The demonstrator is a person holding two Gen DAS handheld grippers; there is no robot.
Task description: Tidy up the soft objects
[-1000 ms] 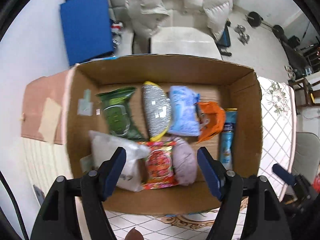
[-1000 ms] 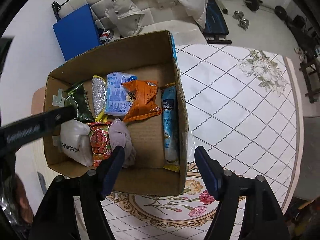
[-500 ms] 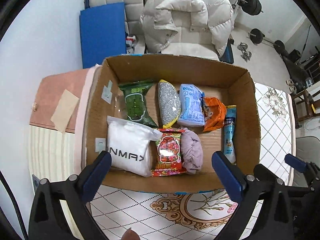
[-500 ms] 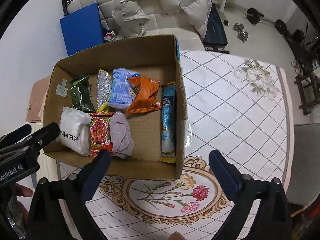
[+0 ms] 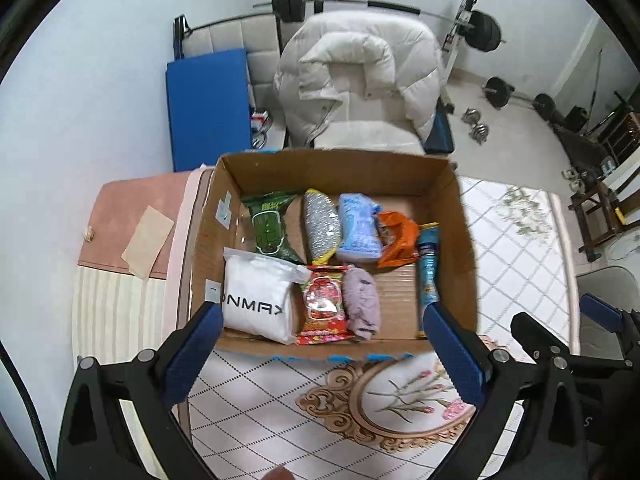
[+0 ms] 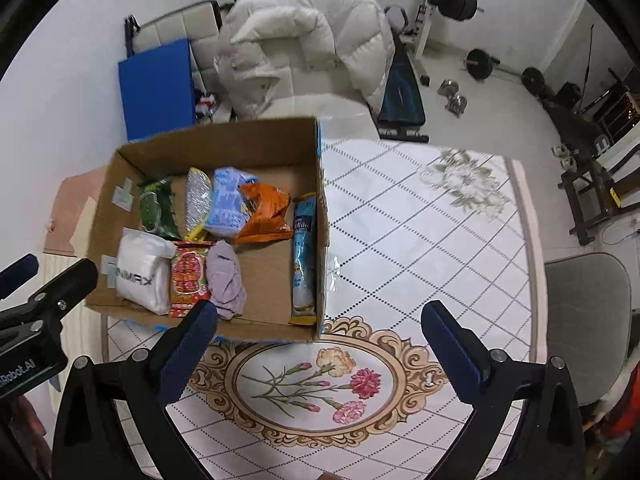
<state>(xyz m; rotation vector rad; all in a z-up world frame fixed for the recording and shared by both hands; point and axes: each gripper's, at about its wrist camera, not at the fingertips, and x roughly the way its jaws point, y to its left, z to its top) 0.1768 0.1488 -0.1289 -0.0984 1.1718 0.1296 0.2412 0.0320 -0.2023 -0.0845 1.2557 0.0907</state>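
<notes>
Left wrist view
Left gripper (image 5: 320, 344): your jaws are spread wide and empty, held above the table's near edge
Cardboard box (image 5: 332, 166): ahead of your fingertips, its near wall just past them
Back row, left to right of your tool: green packet (image 5: 272, 232), silver mesh pouch (image 5: 322, 230), light blue pack (image 5: 360, 228), orange bag (image 5: 396, 240)
Front row: white bag (image 5: 256, 300) by your left finger, red snack packet (image 5: 322, 304), lilac cloth (image 5: 362, 304)
Blue tube pack (image 5: 428, 272): along the box's right wall, ahead of your right finger

Right wrist view
Right gripper (image 6: 318, 340): spread wide, nothing between the fingers
Box position: ahead and to the left of this tool
Tablecloth (image 6: 420, 240): no loose soft item visible on it

Step in hand: judged the finish, everything visible already sits in the box
Next move: look over the table for strays; if none, keep both tools apart and clear of the box
</notes>
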